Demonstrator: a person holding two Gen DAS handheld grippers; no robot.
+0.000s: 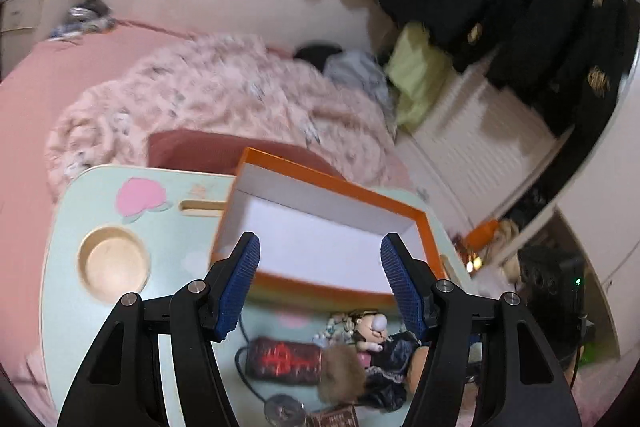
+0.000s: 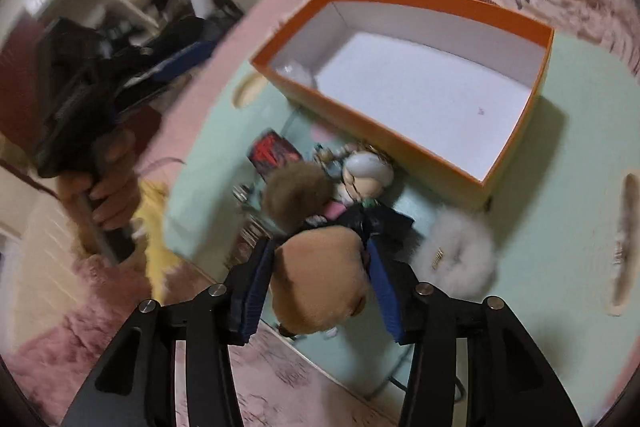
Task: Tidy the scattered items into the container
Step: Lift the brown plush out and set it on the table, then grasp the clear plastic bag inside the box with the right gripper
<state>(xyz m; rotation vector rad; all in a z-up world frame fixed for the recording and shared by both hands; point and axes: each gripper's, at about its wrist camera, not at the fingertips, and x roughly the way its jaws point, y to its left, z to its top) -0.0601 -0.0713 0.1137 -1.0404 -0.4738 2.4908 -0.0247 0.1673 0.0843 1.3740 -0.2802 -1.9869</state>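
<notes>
A soft, light tan plush toy [image 2: 320, 279], likely squashy, is clamped at mid-body by the right hand-held gripper [image 2: 320, 291] above the mint worktop [image 2: 520, 219] edge; the left hand-held gripper [image 1: 320, 283] stands apart, empty.

Both wrist views look steeply down, sharing the orange box [image 1: 426, 227].
</notes>
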